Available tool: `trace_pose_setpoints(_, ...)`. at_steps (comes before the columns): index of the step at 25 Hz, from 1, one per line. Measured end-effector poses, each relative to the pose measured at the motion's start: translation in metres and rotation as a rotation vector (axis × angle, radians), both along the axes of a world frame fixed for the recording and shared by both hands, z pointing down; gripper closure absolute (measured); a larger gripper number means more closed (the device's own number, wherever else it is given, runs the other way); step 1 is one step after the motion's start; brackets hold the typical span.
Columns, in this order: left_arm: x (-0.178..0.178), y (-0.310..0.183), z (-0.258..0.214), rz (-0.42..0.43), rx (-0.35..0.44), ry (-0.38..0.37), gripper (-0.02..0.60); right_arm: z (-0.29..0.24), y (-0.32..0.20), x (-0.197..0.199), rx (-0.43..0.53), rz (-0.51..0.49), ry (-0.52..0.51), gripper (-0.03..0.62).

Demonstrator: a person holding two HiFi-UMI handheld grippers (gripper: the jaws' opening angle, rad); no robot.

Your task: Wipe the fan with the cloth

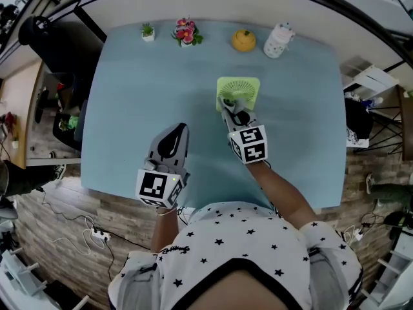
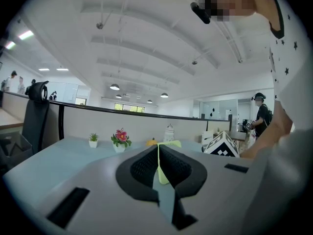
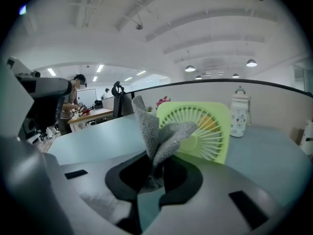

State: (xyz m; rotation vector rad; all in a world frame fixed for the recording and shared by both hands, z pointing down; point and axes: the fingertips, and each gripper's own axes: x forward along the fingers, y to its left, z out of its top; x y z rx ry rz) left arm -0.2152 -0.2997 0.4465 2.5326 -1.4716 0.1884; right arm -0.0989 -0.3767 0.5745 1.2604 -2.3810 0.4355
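Since the right gripper [image 1: 227, 106] has its jaws clenched on the grey cloth [image 3: 155, 133] — bunched upward, right at the green fan [image 3: 208, 131] standing on the counter [image 1: 142, 95] (seemingly ready to wipe) — the left gripper [image 1: 178, 129] hangs aside, jaws closed and empty

Along the far edge of the pale blue counter [image 1: 142, 108] four small things stand in a row, well apart. From the left they are a tiny green plant [image 1: 148, 31] in a white pot, a pot of pink flowers [image 1: 186, 32], a round orange thing [image 1: 244, 41], perhaps a pumpkin ornament, and a white spotted bottle [image 1: 279, 41]. A dark chair [image 1: 61, 50] sits beyond the counter's far left corner. A white power strip [image 1: 99, 236] lies on the wood floor [image 1: 58, 205].
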Motion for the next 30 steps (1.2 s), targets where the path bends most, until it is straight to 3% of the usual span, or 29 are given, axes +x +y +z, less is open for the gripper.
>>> trace_pose_setpoints(4,-0.007,0.003,0.001,-0.015,-0.007,-0.004,0.551,0.020,0.006,-0.026,-0.027,-0.058,0.042,0.553)
trace_pose_setpoints(10,-0.012,0.005,0.004,-0.022,-0.020,-0.009,0.551,0.043,0.004,-0.019,-0.065,-0.041,0.099,0.553)
trace_pose_setpoints(24,0.000,0.006,-0.001,0.012,-0.005,0.003,0.551,0.053,-0.005,0.088,-0.084,0.165,0.174,0.553)
trace_pose_setpoints(30,0.005,0.009,-0.005,0.022,0.000,0.002,0.551,0.054,-0.005,0.094,-0.085,0.176,0.183,0.549)
